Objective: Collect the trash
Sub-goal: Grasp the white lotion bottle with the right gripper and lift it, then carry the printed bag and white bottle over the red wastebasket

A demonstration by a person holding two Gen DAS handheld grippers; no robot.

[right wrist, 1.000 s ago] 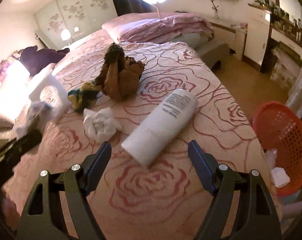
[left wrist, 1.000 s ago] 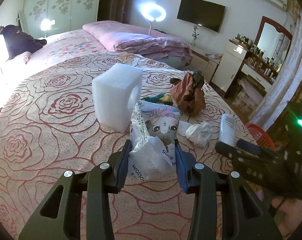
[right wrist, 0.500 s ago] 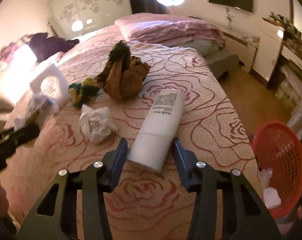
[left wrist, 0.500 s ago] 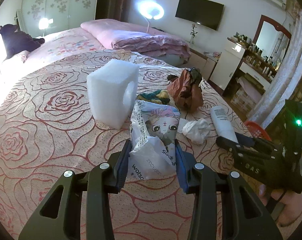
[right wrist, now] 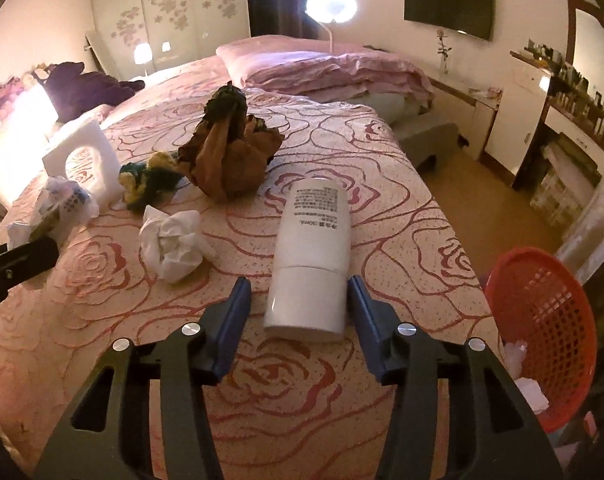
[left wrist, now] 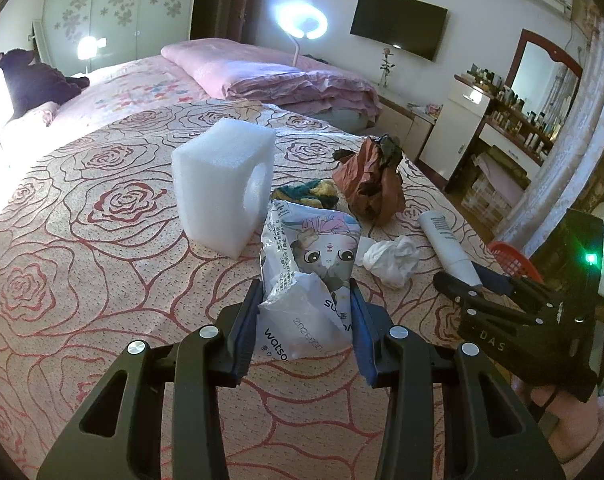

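Observation:
My left gripper (left wrist: 305,300) is shut on a crumpled plastic wipes packet with a cartoon cat (left wrist: 309,268) and holds it over the rose-patterned bedspread. My right gripper (right wrist: 300,300) has its jaws around the cap end of a white tube (right wrist: 311,256) that lies on the bed; the right finger touches it, a small gap shows on the left. The tube also shows in the left wrist view (left wrist: 445,240). A crumpled white tissue (right wrist: 174,240) lies left of the tube. A red basket (right wrist: 541,356) with white scraps stands beside the bed on the right.
A white foam block (left wrist: 226,184), a brown crumpled paper bag (right wrist: 226,152) and a green-yellow wad (right wrist: 150,176) lie farther back on the bed. Folded pink bedding (right wrist: 325,68) is at the bed's far end. A dresser and shelves stand at right.
My right gripper has moved onto the tube and its jaws have narrowed from wide open to close around the cap end. The left gripper keeps hold of the packet.

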